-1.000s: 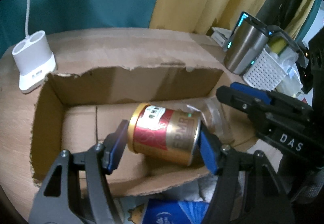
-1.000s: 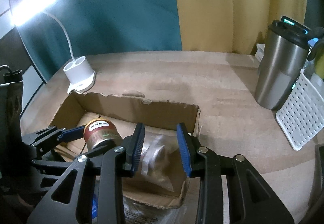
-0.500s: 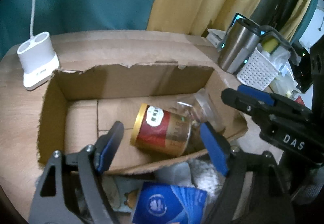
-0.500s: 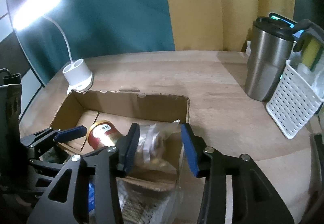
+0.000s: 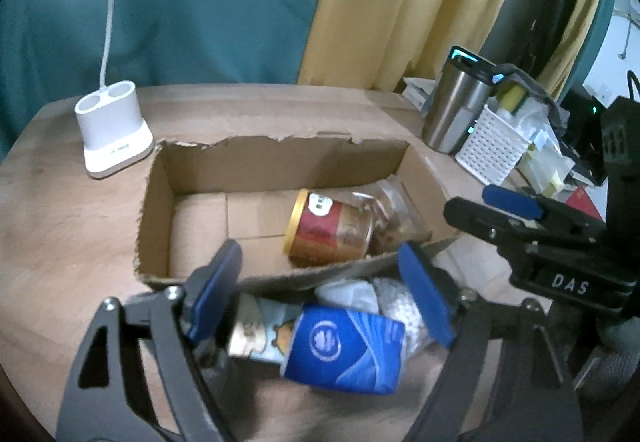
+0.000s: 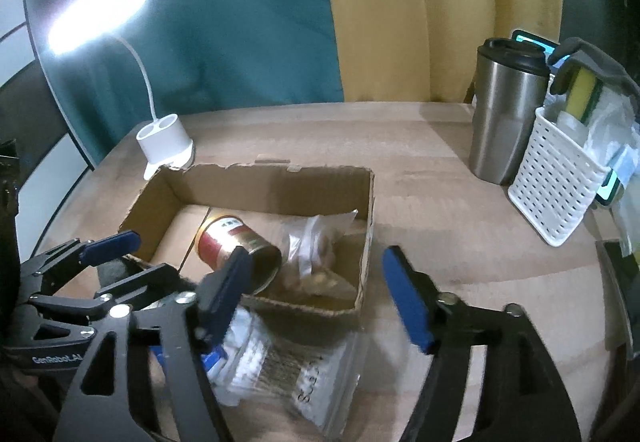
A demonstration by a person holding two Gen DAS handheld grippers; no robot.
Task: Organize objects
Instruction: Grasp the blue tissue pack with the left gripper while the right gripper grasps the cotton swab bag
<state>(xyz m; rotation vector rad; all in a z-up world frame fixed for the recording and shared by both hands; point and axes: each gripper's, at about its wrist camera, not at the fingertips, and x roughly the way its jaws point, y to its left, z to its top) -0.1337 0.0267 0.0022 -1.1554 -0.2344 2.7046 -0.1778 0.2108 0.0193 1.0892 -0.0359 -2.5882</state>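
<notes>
Cardboard box (image 5: 160, 202) sat mid-table, left half bare. Inside: one red can (image 5: 328, 228) on its side, touching one clear bag (image 6: 320, 254) against the right wall. Left gripper (image 5: 324, 290) and right gripper (image 6: 316, 294) both spread wide, holding nothing, near the box's front edge. Outside it, one blue packet (image 5: 344, 350), perhaps two plastic bags (image 6: 280, 366)

Room was dim; lit desk lamp (image 6: 96, 12) glared upper left, fisheye corners went black, near foreground was motion-blurred.
</notes>
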